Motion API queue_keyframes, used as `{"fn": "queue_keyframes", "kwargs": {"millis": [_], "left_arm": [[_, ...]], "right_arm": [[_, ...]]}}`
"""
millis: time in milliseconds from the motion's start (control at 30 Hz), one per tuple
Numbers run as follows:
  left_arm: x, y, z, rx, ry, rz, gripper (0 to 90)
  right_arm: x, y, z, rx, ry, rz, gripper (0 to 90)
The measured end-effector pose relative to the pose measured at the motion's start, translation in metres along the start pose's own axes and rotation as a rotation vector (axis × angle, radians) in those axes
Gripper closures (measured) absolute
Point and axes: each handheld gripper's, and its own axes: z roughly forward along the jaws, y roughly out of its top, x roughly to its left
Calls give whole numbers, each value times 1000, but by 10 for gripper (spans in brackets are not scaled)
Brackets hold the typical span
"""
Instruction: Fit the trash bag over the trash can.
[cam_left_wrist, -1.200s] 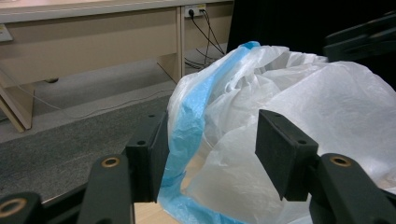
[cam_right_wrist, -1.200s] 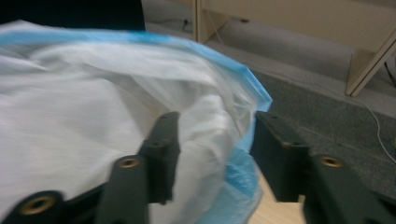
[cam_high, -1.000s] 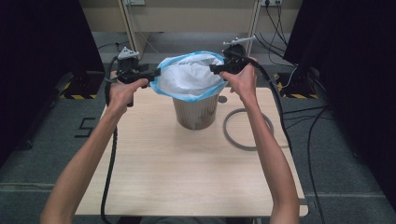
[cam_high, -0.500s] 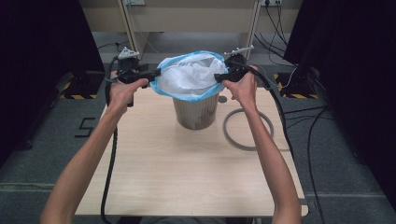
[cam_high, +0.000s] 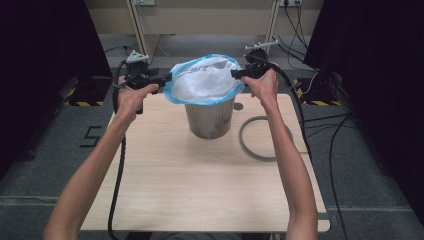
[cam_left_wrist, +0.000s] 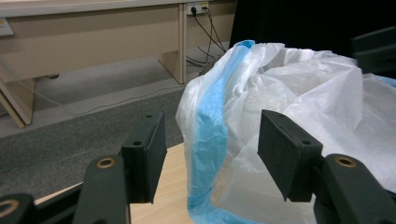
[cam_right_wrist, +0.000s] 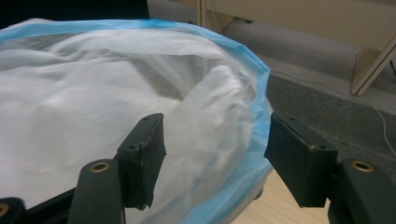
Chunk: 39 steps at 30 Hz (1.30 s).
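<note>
A ribbed grey bin (cam_high: 210, 119) stands at the far middle of the table, lined with a white bag (cam_high: 205, 80) whose blue rim balloons above it. My left gripper (cam_high: 167, 78) sits at the bag's left edge. In the left gripper view its jaws (cam_left_wrist: 212, 144) stand open around the blue band (cam_left_wrist: 210, 135), pads clear of it. My right gripper (cam_high: 235, 74) is at the bag's right edge. Its jaws (cam_right_wrist: 212, 149) have just been opening, with the blue rim (cam_right_wrist: 259, 116) between them and not pinched.
A grey ring (cam_high: 265, 139) lies flat on the wooden table (cam_high: 200, 190) right of the bin. Black cables trail from both grippers over the table's sides. Desk legs and wall sockets stand beyond the far edge.
My right gripper has sunk slightly at the bag's right rim. The left hand and the bin have stayed put.
</note>
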Motion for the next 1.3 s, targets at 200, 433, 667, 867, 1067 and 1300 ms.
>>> {"fn": "queue_keyframes", "kwargs": {"millis": [200,433,667,867,1067,1300], "left_arm": [[-3,0,7,0,1,-10,416],[1,-3,34,23,3,-49,426],[8,-8,45,3,-21,-55,690],[11,-12,45,4,-4,-25,829],[10,-22,48,19,-18,-23,844],[13,-29,50,25,-18,-24,860]], "right_arm": [[22,-15,-22,-5,16,-28,329],[26,-20,-15,25,10,-26,322],[21,-23,-18,29,14,-15,343],[19,-29,-25,-1,42,1,370],[18,-38,-26,16,33,-4,379],[11,-56,-19,32,47,-1,542]]}}
